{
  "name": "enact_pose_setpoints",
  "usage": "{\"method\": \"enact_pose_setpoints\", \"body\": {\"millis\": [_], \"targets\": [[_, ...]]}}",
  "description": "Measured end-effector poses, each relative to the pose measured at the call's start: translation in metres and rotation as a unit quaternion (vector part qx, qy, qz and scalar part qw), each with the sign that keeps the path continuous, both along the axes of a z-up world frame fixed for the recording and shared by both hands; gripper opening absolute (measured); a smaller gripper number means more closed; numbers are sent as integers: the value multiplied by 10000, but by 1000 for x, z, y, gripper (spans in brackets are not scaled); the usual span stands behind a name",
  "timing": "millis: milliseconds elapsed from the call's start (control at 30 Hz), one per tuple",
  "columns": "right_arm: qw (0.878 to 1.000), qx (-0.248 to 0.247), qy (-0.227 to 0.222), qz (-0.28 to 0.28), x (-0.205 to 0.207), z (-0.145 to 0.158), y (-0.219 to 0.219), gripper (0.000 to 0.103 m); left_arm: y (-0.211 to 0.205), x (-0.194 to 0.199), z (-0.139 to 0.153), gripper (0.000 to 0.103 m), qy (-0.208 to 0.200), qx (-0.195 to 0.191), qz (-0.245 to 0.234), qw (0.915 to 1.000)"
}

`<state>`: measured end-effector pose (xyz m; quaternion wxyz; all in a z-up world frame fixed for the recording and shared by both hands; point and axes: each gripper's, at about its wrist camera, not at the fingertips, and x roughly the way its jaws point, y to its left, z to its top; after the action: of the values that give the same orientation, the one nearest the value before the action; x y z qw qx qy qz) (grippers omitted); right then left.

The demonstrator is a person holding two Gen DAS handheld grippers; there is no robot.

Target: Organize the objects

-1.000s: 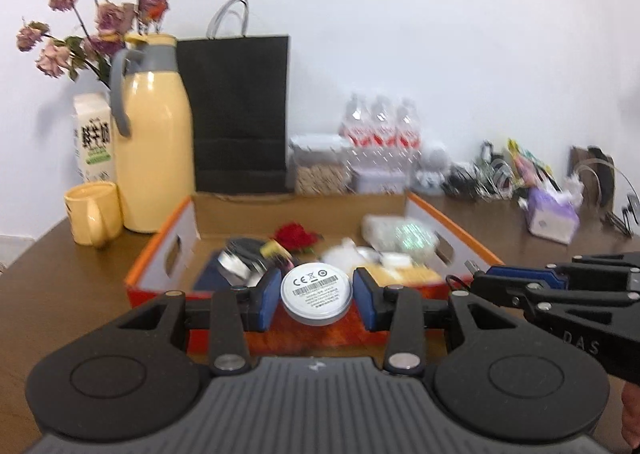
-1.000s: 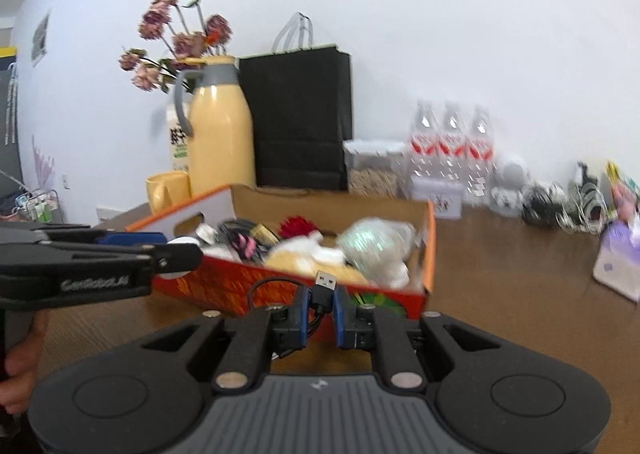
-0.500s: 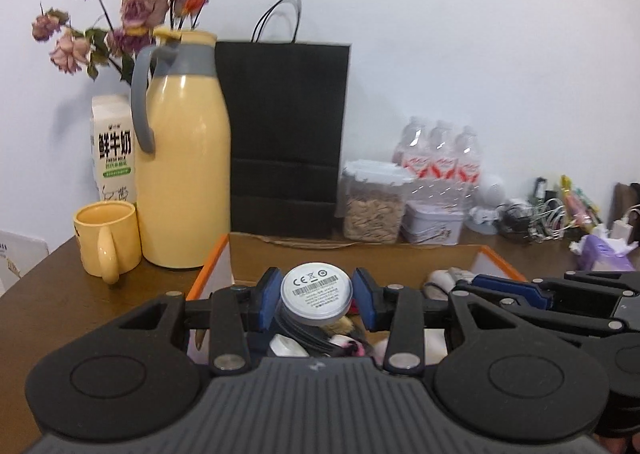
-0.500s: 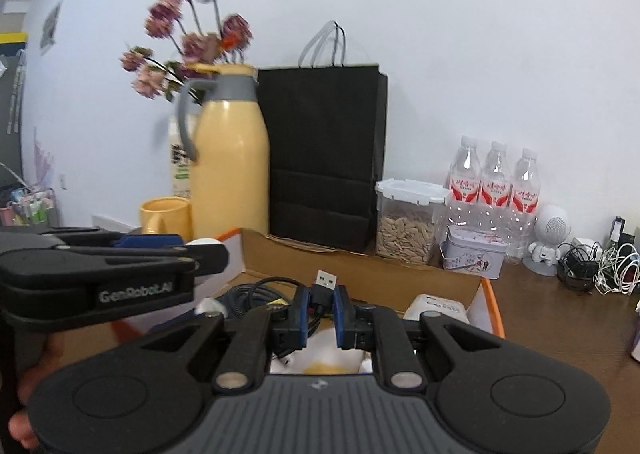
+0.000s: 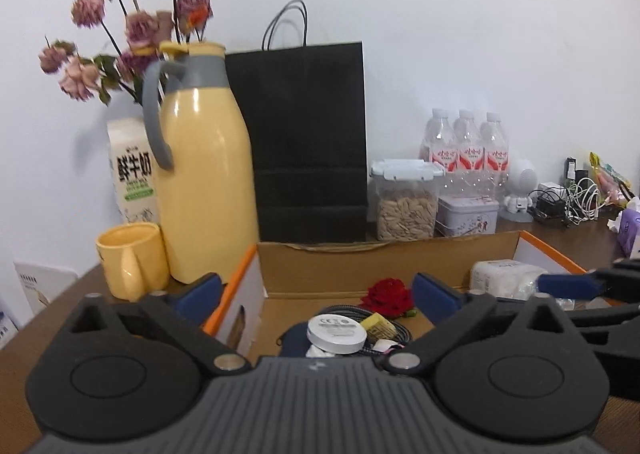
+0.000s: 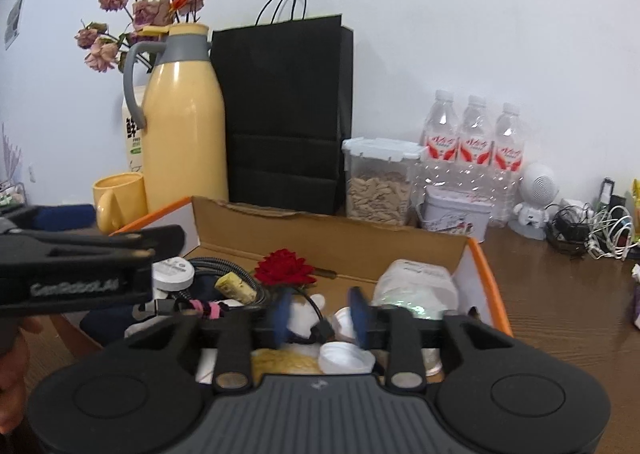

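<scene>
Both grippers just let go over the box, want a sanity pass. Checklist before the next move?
1. Left gripper clear of its load: ok. Fingers spread and opening; the white round disc lies below in the cardboard box, pads not touching it.
2. Right gripper clear of its load: ok. Fingers opening, nothing pressed between them; the black cable lies below.
3. Disc settled flat: cannot tell; it rests on cables and a dark pouch.
4. Cable fully inside the box: cannot tell, the gripper body hides part of it.
5. Grippers apart from each other: ok, though close.
6. Yellow flask and yellow mug upright outside the box: ok.
</scene>
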<state>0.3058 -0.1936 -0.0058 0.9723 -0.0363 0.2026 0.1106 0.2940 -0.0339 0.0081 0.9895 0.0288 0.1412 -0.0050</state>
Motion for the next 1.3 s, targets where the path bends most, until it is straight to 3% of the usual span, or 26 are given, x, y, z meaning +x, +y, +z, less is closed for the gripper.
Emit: {"method": "enact_pose_setpoints", "body": {"millis": [167,267,500,767,1000,1300], "targets": [[9997,30,-189,-172,-12,7,-7,95,1,-11,7,103,-106,1,128,9999],[9994,126,-237,-214,-19,13,-11,101,2,-19,14,103,-181,-13,75,9998],[9992,369,-106,-140,-42,28,-19,103,3,-51,31,103,-202,-152,-9,9997],[9992,387,-103,-58,-98,50,-23,103,11,-97,50,103,32,-136,-42,9999],[9990,422,4,-152,-149,63,-31,103,20,-143,55,103,480,-190,-97,9986],[9981,422,414,-182,-192,51,-35,103,22,-185,41,103,1002,-164,-170,9947]]}}
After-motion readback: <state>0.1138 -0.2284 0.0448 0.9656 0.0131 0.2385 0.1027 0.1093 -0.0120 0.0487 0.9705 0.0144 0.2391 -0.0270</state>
